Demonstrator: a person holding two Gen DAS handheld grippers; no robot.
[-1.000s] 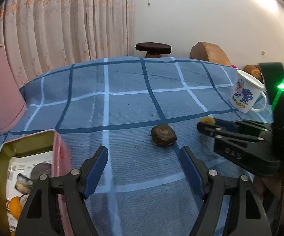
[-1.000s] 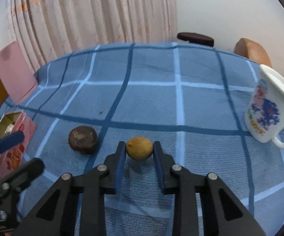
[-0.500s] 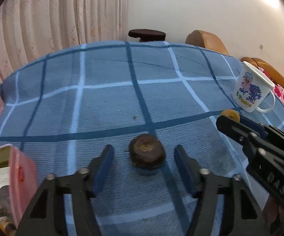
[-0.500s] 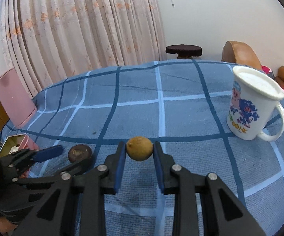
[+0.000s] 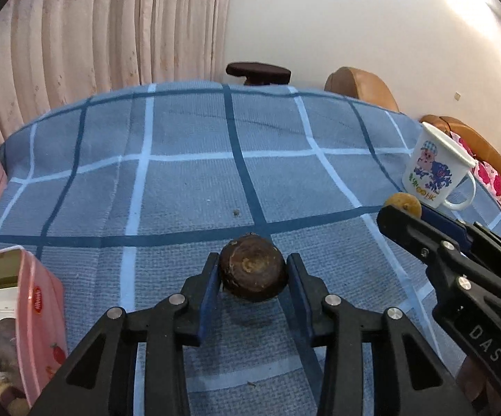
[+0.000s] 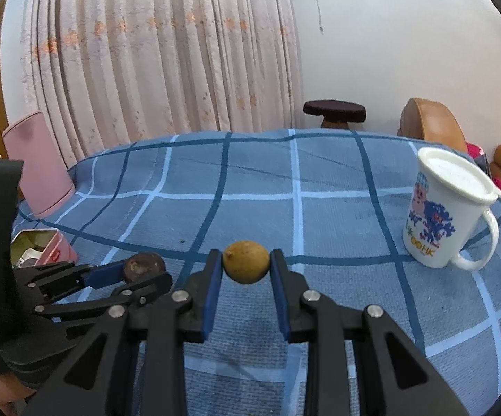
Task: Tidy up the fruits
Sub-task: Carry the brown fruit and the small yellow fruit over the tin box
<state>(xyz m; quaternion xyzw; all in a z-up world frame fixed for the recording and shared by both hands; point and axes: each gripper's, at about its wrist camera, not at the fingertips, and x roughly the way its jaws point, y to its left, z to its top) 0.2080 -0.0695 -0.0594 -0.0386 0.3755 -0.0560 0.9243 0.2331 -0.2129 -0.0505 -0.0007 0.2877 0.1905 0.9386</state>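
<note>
My left gripper (image 5: 253,274) is clamped on the dark brown fruit (image 5: 252,272), both blue pads pressed to its sides, low over the near part of the table (image 5: 188,180) in its checked blue cloth. My right gripper (image 6: 246,263) is clamped on the small yellow fruit (image 6: 246,261), held clear above the cloth. The pink tin (image 5: 40,315) stands open at the table's near left edge, just beside my left gripper, with other things already inside. I judge both fruits belong in that tin. To do it well I should lift the brown fruit straight up before swinging left, so it clears the tin's raised wall, and keep the squeeze even, since a round fruit can roll out of flat pads. The right gripper should wait its turn, clear of the white mug (image 6: 448,213) near the right edge
</note>
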